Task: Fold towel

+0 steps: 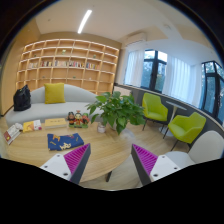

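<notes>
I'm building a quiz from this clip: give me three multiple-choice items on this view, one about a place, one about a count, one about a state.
1. Where is the potted plant?
A. on the round table
B. on the sofa
C. on the shelves

2. How many green chairs show?
A. one
B. two
C. four

3. How are the tongs?
A. shut on a towel
B. open, holding nothing
C. shut on a book

Key: 1 A, it stands on the round table beyond the fingers. 2 B, one green chair and another stand by the windows. 3 B, a gap lies between the pads, nothing in it.
</notes>
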`<state>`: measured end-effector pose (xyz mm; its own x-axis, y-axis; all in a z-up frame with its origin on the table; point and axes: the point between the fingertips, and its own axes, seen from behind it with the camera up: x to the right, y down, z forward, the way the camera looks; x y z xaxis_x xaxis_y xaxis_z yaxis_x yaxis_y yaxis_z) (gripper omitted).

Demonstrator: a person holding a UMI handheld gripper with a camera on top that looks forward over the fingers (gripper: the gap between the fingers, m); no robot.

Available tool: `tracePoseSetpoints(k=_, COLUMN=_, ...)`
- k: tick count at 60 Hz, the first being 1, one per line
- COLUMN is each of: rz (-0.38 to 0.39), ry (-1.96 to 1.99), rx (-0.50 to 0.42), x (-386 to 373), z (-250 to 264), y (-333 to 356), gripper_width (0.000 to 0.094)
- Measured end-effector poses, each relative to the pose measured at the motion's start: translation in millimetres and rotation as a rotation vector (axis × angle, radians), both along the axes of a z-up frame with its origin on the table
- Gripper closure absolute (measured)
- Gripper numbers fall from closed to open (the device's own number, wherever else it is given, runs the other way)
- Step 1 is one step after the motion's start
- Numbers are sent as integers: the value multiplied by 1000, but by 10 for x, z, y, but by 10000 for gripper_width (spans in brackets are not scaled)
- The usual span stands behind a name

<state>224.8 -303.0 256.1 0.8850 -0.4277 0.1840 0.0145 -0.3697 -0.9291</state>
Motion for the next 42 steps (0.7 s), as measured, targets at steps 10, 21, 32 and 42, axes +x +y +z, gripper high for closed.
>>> tracePoseSetpoints(k=10, rz=29, ry=8, rx=-84, x=-160, z=-480, y=38, gripper_width=91)
tracePoseSetpoints(k=21, rz=174, ry=56, rx=-181, x=-873, z=-1181, y=377, gripper_width=91)
tracePoseSetpoints(k=32, rz=399, ry=115, rx=-205, x=-1903, z=-1692, y=1217, gripper_width=87)
tracePoseSetpoints(k=42, rz=564, ry=163, rx=-183, x=-2592, z=-1966, y=2169, gripper_width=93)
